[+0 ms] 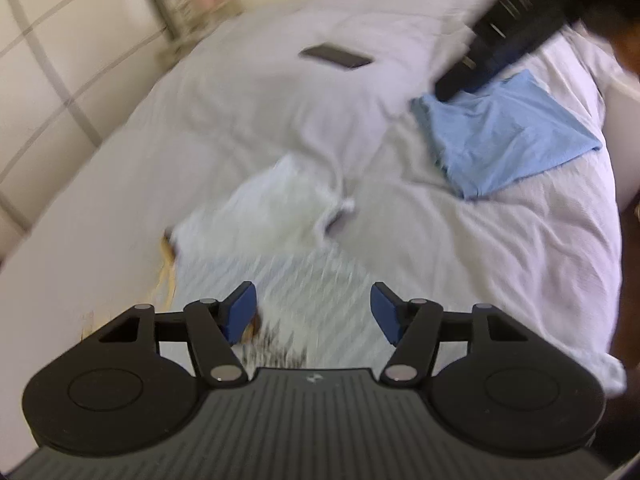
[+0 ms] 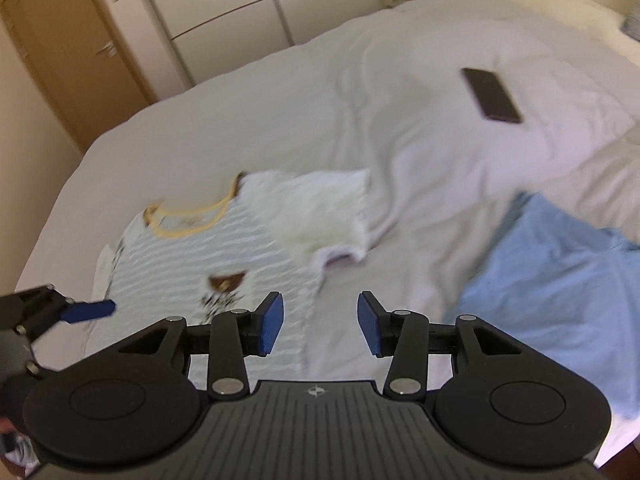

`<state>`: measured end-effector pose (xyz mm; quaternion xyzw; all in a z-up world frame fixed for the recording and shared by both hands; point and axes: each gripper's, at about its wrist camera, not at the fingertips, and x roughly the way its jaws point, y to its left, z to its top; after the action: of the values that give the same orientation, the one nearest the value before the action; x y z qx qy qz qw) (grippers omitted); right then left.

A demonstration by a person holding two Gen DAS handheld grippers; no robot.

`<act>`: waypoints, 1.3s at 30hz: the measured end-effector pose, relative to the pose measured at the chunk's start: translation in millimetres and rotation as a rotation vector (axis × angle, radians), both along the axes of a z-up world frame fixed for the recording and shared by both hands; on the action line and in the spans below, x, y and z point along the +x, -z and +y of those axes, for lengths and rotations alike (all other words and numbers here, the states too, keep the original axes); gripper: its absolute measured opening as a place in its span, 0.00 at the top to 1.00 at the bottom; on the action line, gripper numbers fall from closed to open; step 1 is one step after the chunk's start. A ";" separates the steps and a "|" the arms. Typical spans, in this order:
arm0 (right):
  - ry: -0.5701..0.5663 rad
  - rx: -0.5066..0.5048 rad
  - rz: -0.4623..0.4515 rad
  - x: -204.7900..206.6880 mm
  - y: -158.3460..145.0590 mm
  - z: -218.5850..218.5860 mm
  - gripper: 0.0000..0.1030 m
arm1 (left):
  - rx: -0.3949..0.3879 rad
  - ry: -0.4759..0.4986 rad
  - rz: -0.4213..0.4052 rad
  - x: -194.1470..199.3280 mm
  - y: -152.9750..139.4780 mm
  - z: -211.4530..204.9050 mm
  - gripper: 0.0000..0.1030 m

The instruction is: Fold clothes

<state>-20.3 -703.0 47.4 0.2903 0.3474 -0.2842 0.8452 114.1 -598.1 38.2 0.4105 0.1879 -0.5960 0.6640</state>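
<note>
A white striped t-shirt (image 2: 192,256) with a yellow collar and a dark chest print lies on the bed, one sleeve rumpled at its right. The left wrist view shows the same shirt (image 1: 288,248) blurred, just below my left gripper (image 1: 313,312), which is open and empty above it. My right gripper (image 2: 321,326) is open and empty, hovering over the shirt's right edge. A folded light blue garment (image 2: 560,292) lies at the right; the left wrist view has this blue garment (image 1: 508,132) under the right gripper's black body (image 1: 508,32). The left gripper's blue fingertip (image 2: 90,310) shows at the left edge.
A dark phone (image 2: 492,94) lies on the white bedcover (image 2: 280,120) further back; that phone (image 1: 336,56) also appears in the left wrist view. A wardrobe with sliding doors (image 2: 224,12) and a wooden door (image 2: 68,56) stand beyond the bed.
</note>
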 end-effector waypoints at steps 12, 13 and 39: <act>-0.144 0.067 -0.018 41.1 34.8 -142.1 0.53 | 0.137 0.257 -0.329 -25.3 114.2 -147.0 0.62; -0.176 0.075 -0.021 49.3 41.5 -156.6 0.53 | 0.161 0.279 -0.365 -26.9 126.8 -156.8 0.62; -0.703 0.301 0.087 237.8 177.3 -298.8 0.95 | -0.005 -0.218 -0.035 -4.4 144.1 -189.9 0.98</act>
<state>217.6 -1001.8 -129.9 0.2619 0.4991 0.0652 0.8234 109.7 -787.9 -105.9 0.3962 0.2183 -0.5136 0.7291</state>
